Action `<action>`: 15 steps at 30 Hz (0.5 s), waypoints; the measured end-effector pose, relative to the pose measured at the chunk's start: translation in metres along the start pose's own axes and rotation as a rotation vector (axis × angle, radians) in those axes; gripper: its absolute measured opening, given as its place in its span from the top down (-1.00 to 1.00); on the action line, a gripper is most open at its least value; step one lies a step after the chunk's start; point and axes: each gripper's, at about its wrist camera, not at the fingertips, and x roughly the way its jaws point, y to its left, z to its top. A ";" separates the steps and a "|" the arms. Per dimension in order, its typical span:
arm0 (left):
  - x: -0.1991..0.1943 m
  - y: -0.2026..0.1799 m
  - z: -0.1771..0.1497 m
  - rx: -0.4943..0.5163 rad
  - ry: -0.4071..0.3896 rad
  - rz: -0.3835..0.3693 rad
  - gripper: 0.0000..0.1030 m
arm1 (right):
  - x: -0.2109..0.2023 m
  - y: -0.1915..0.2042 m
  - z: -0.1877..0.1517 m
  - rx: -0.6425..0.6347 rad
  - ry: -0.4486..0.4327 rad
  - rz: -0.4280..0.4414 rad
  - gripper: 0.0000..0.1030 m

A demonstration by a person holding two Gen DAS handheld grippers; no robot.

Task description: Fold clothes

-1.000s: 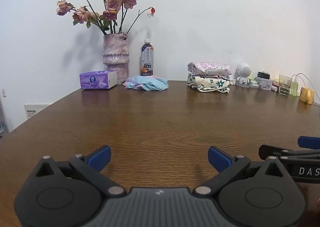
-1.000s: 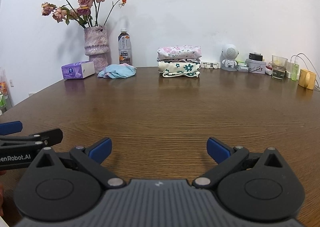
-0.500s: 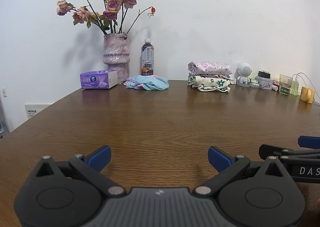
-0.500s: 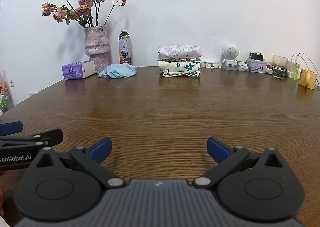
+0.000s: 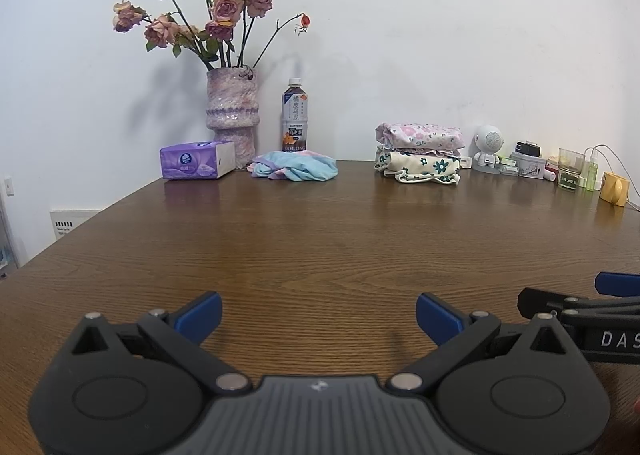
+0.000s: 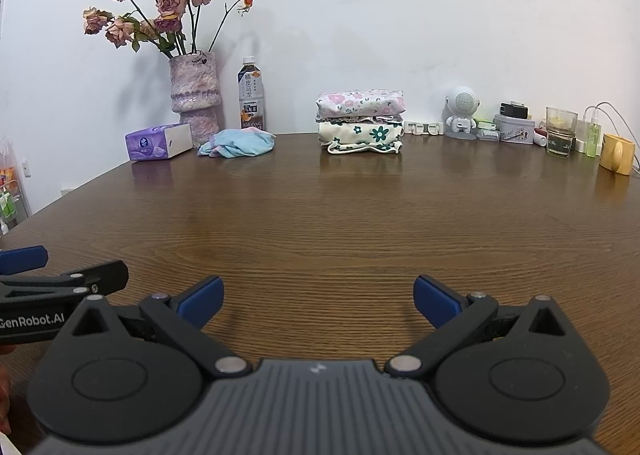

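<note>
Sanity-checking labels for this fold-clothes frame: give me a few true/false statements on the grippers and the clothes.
1. The left gripper is open and holds nothing. True.
2. The right gripper is shut on a garment. False: it is open, with only the brown wooden table between its blue pads.
3. The crumpled light-blue and pink garment lies between the purple tissue box and the stack of folded floral clothes. True.
4. The folded stack sits at the table's near edge, beside the grippers. False: it lies at the far side, by the white wall.
5. The tea bottle lies tipped over. False: it stands upright beside the mottled pink vase.
</note>
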 end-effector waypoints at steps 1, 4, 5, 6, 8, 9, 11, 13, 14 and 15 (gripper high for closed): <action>0.000 0.000 0.000 0.001 0.000 0.001 -1.00 | 0.000 0.000 0.000 0.000 0.000 0.000 -1.00; 0.001 -0.001 0.000 0.002 0.000 0.001 -1.00 | 0.000 -0.001 -0.001 0.000 -0.001 0.000 -1.00; 0.001 -0.001 0.000 0.002 -0.001 0.002 -1.00 | 0.000 -0.001 -0.001 0.000 -0.001 0.000 -1.00; 0.001 -0.001 0.000 0.002 -0.001 0.002 -1.00 | 0.000 -0.001 -0.001 0.000 -0.001 0.000 -1.00; 0.001 -0.002 0.000 0.003 0.000 0.003 -1.00 | 0.000 0.000 -0.001 0.000 -0.002 0.000 -1.00; 0.001 -0.002 0.000 0.003 0.000 0.003 -1.00 | 0.000 0.000 -0.001 0.000 -0.002 -0.001 -1.00; 0.001 -0.002 0.000 0.003 -0.001 0.002 -1.00 | 0.000 0.000 -0.001 0.001 -0.002 -0.001 -1.00; 0.001 -0.002 0.000 0.003 -0.001 0.002 -1.00 | 0.000 0.000 -0.001 0.002 -0.002 -0.002 -1.00; 0.001 -0.001 0.000 0.003 -0.001 0.002 -1.00 | 0.000 0.000 0.000 0.003 -0.002 -0.002 -1.00; 0.001 -0.001 -0.001 0.003 -0.001 0.001 -1.00 | 0.000 0.000 0.000 0.003 -0.001 -0.002 -1.00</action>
